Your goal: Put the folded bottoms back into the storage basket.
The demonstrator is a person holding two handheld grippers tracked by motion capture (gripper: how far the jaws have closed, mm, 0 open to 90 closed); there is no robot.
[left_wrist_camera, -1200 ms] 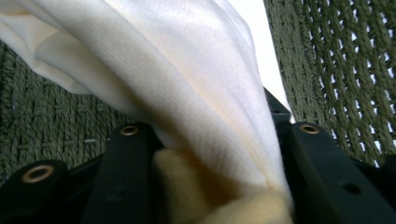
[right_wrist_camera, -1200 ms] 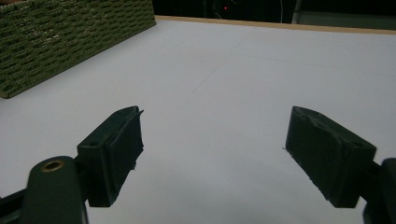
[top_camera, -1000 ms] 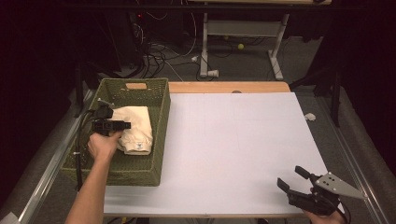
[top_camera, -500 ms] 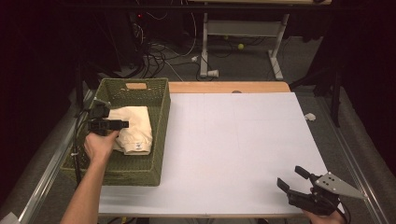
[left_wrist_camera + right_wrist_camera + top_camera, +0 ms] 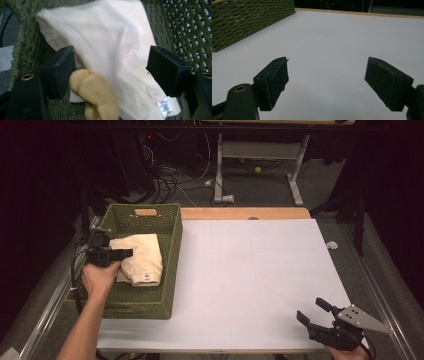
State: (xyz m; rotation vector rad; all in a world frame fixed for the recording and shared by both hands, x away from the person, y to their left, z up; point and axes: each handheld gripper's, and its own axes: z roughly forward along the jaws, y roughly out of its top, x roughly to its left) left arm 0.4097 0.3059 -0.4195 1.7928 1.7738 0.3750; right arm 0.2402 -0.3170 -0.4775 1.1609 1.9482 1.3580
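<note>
A green woven basket [image 5: 172, 260] stands on the left part of the white table [image 5: 260, 270]. A folded cream cloth [image 5: 142, 257] lies inside it. My left gripper [image 5: 127, 253] hovers over the basket's left side, pointing at the cloth. Its jaws have just been opening and now stand wide. In the left gripper view the cream cloth [image 5: 100, 30] lies between and beyond the jaws of the left gripper [image 5: 110, 52], untouched by the pads. A tan fabric roll [image 5: 95, 92] pokes out beside the left jaw. My right gripper [image 5: 310, 309] rests at the table's front right, open and empty.
A wooden strip [image 5: 245, 213] runs along the table's far edge. A small white object [image 5: 331, 245] lies off the table's right side. Cables and a desk frame [image 5: 260, 150] sit on the floor beyond. From the right gripper [image 5: 327, 60], the basket wall [image 5: 249, 17] is far left.
My left hand has drawn back a little to the left and up, and its jaws have spread off the cloth, which stays in the basket. The right gripper has kept still.
</note>
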